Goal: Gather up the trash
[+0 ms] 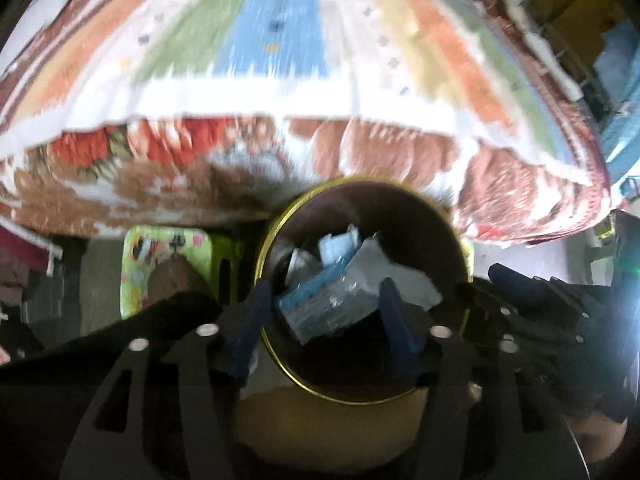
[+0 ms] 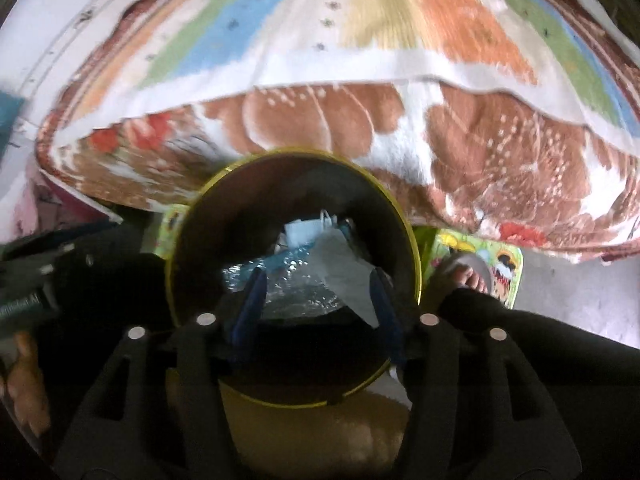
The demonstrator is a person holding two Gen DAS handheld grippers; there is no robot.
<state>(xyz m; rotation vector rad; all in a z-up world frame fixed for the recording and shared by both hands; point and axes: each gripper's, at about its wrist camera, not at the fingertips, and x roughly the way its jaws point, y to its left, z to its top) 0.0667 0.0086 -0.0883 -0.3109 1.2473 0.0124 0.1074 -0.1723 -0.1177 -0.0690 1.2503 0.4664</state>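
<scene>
Both the left claw [image 1: 326, 320] and the right claw [image 2: 320, 308] hang released, blue fingers spread over the mouth of the round yellow-rimmed dark bin [image 1: 280, 216], probably so that trash drops straight in. The crumpled blue-and-white wrappers and paper [image 1: 332, 280] lie loose inside, touching neither claw. Blur smears the striped blanket on the bed [image 1: 280, 60], and the bin's depth stays dark.

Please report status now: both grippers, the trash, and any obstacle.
Left gripper open, right gripper open, both over round yellow-rimmed bin. Blue plastic wrapper and white crumpled paper inside bin, pads not pressing. Nothing blocking.
</scene>
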